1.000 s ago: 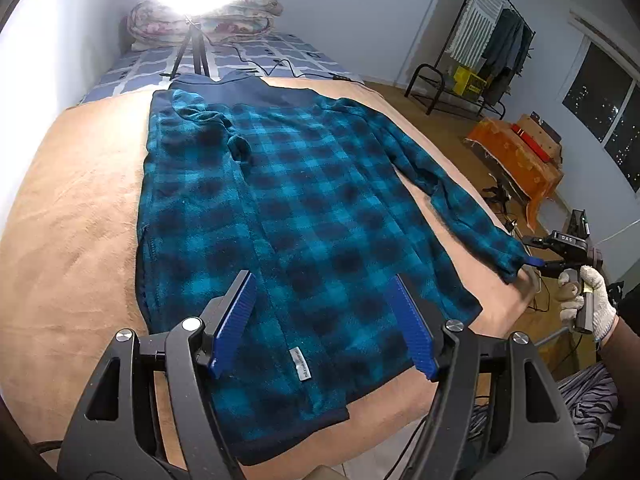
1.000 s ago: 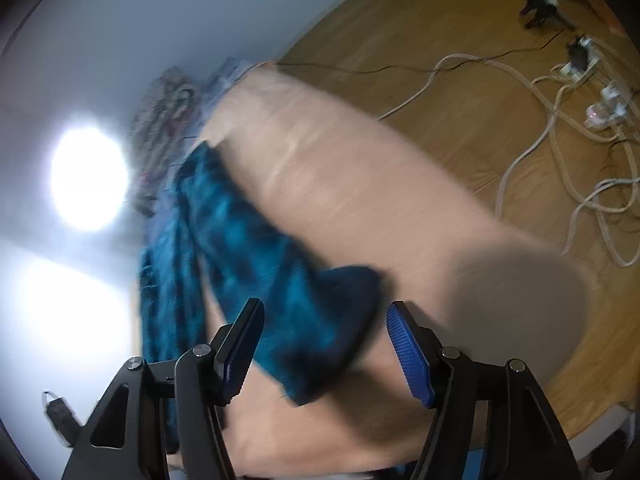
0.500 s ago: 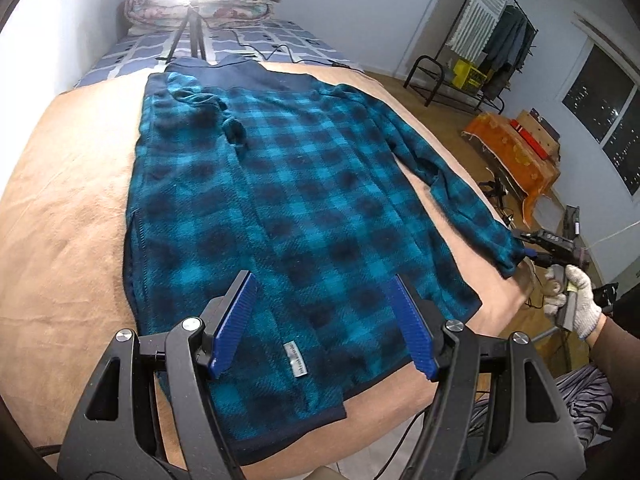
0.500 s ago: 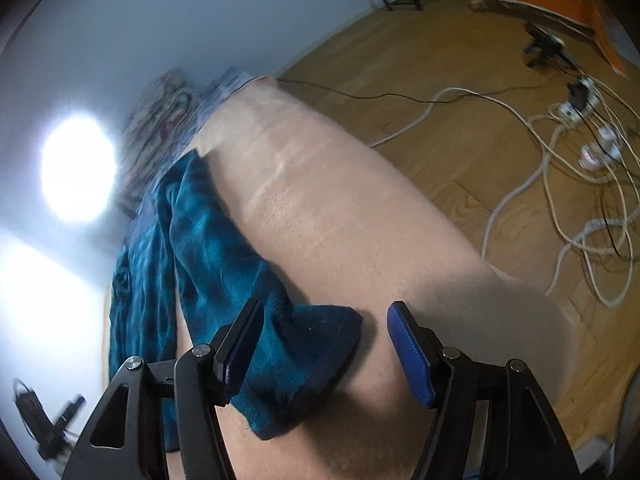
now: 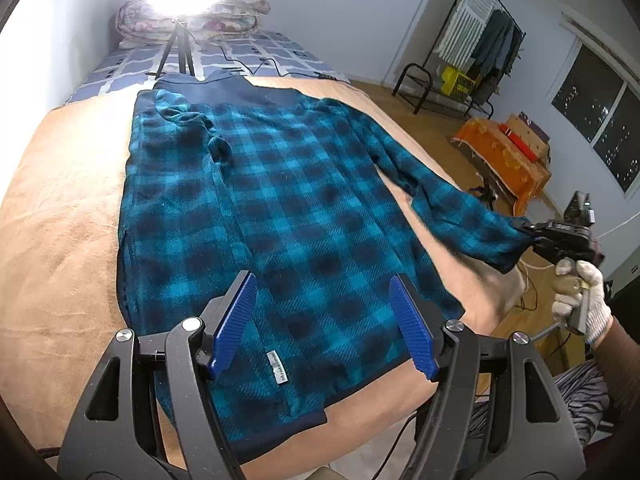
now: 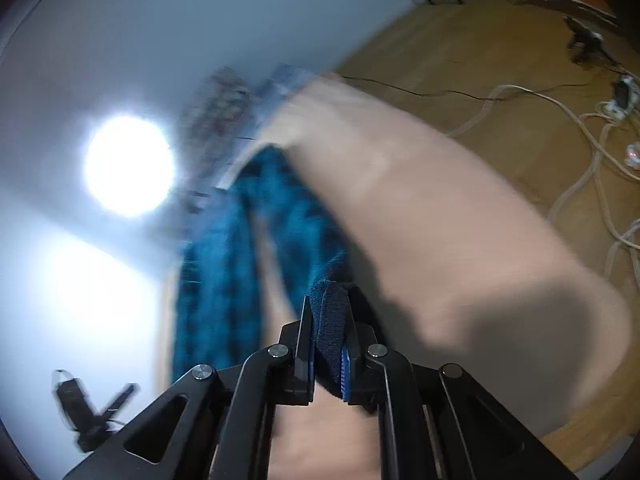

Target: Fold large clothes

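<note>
A teal and navy plaid fleece jacket (image 5: 280, 208) lies spread flat on a tan blanket (image 5: 56, 240) on the bed. My left gripper (image 5: 322, 322) is open and empty, hovering above the jacket's lower hem near a white label (image 5: 277, 367). My right gripper (image 6: 328, 340) is shut on the dark cuff (image 6: 330, 320) of the right sleeve (image 5: 460, 208) and holds it lifted off the blanket at the bed's right edge. It also shows in the left wrist view (image 5: 530, 234), held by a gloved hand (image 5: 580, 300).
A tripod with a bright lamp (image 5: 180, 52) stands at the head of the bed beside folded bedding (image 5: 192, 20). A clothes rack (image 5: 468, 48) and an orange-covered box (image 5: 504, 160) stand to the right. Cables and power strips (image 6: 600, 128) lie on the wooden floor.
My right gripper closed on the sleeve cuff and lifted it from the blanket. My left gripper stayed open and moved slightly above the hem.
</note>
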Motion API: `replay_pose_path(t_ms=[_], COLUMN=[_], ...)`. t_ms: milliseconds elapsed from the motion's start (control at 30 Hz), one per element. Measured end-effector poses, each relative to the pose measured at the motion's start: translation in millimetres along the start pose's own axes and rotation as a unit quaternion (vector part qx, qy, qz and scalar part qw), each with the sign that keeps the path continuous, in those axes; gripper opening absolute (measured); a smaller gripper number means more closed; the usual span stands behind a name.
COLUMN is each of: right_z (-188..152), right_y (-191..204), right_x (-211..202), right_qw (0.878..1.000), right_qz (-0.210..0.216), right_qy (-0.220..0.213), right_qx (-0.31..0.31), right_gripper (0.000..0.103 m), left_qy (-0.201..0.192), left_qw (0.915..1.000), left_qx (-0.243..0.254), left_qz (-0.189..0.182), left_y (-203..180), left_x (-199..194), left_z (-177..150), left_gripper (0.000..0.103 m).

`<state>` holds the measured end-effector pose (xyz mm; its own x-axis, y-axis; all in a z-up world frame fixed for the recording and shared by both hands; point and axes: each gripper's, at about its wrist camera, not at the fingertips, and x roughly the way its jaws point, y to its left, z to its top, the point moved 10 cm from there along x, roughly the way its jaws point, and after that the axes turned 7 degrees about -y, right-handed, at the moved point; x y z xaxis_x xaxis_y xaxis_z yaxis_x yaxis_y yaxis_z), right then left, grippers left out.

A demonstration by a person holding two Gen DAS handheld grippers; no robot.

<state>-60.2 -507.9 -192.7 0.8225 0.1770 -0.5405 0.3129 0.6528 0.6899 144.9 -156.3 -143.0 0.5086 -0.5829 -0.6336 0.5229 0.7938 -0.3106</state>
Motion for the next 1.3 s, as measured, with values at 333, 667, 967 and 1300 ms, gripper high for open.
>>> replay_pose_path(t_ms=[333, 667, 967, 1300], right_z=[-78.1, -227.7, -192.5, -74.6], right_y=[180.0, 179.8, 180.4, 191.1], right_x=[31.3, 109.2, 88.8, 115.2], right_qw=[0.97, 0.912, 0.916, 0.946], right_qz=[0.088, 0.058, 0.08, 0.057], right_qy=[0.072, 0.254, 0.243, 0.169], right_qx=[-0.215, -0.316, -0.311, -0.272], right_gripper=[0.006, 0.005, 0.035, 0.048], left_qy=[-0.017, 0.036, 0.088, 0.127], left_qw=[0.9971, 0.9869, 0.9811, 0.9732], left_qx=[-0.073, -0.154, -0.156, -0.171], left_qz=[-0.006, -0.032, -0.074, -0.088], left_y=[17.3, 25.8, -11.8, -34.5], left_x=[-2.0, 33.1, 62.2, 90.9], left_z=[12.8, -18.5, -50.6, -73.8], left_gripper=[0.071, 0.065, 0.065, 0.065])
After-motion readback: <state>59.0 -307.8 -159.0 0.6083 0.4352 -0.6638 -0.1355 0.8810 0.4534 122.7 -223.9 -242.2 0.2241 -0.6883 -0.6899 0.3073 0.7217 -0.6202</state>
